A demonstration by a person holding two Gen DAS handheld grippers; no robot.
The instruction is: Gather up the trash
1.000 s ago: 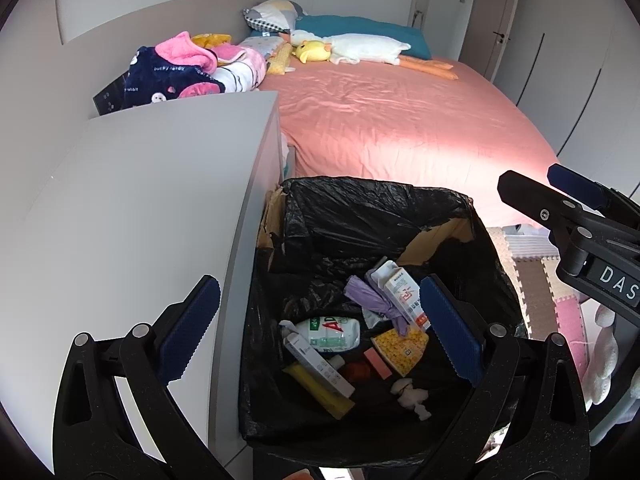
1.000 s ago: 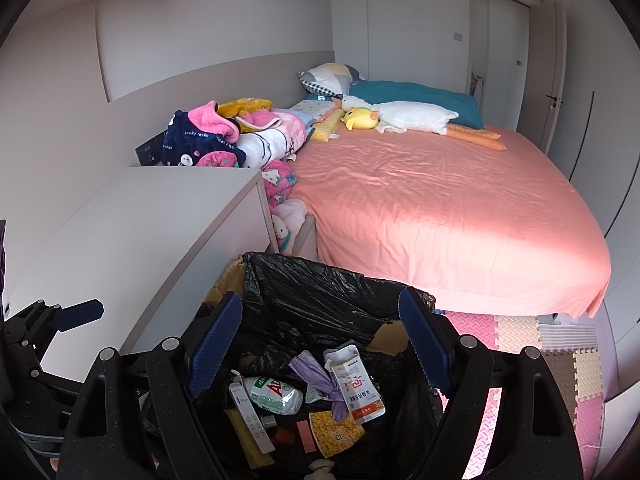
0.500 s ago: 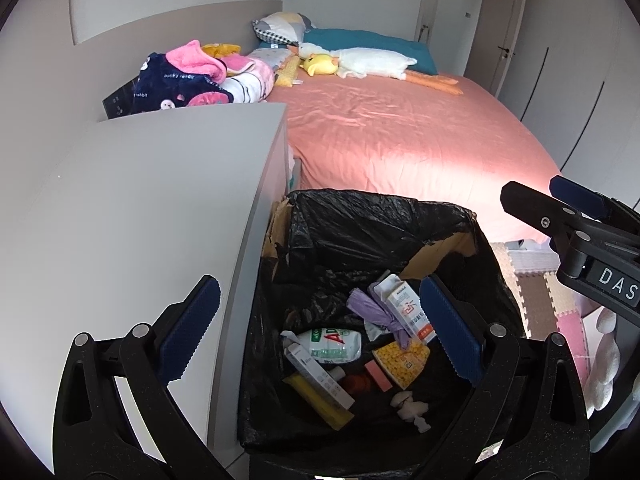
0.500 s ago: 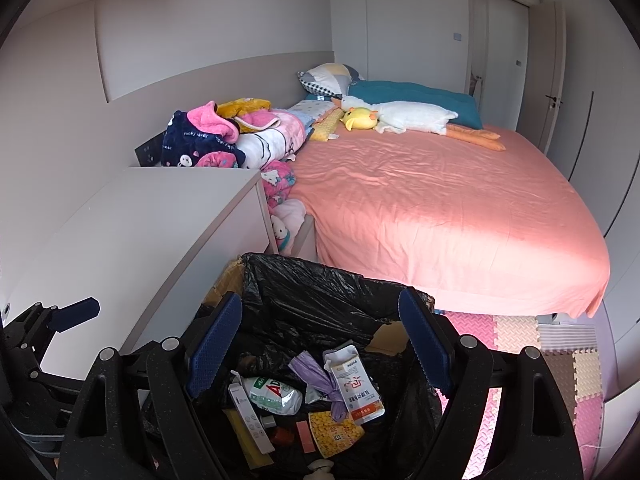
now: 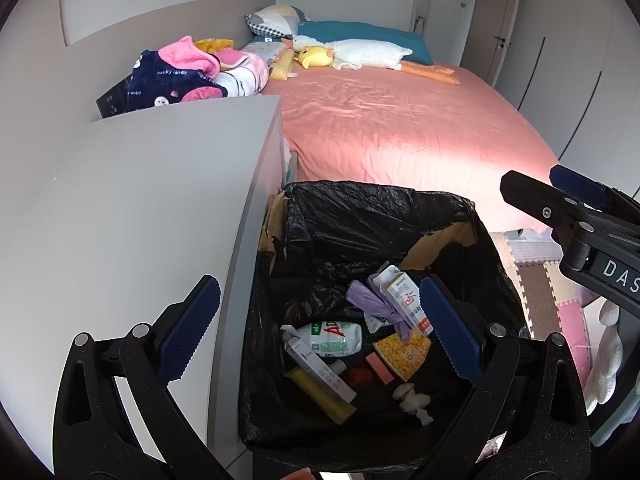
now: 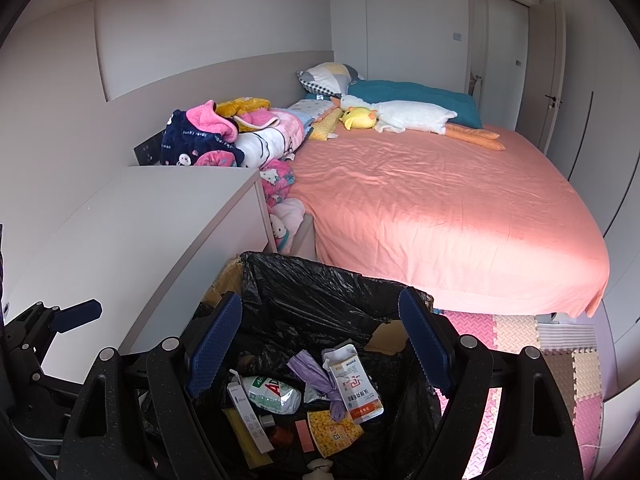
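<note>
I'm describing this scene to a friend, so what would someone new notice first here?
First the wide salmon-pink bed filling the far side, with a long white goose plush near the pillows. Up close, a black-lined trash bin beside the white cabinet holds wrappers and a small bottle, with both open grippers, left and right, above it.

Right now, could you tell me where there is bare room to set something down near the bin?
The pale grey cabinet top left of the black-lined trash bin is bare. The salmon-pink bed sheet is free toward its foot. The bin's bottom and the bed's head are crowded.
</note>
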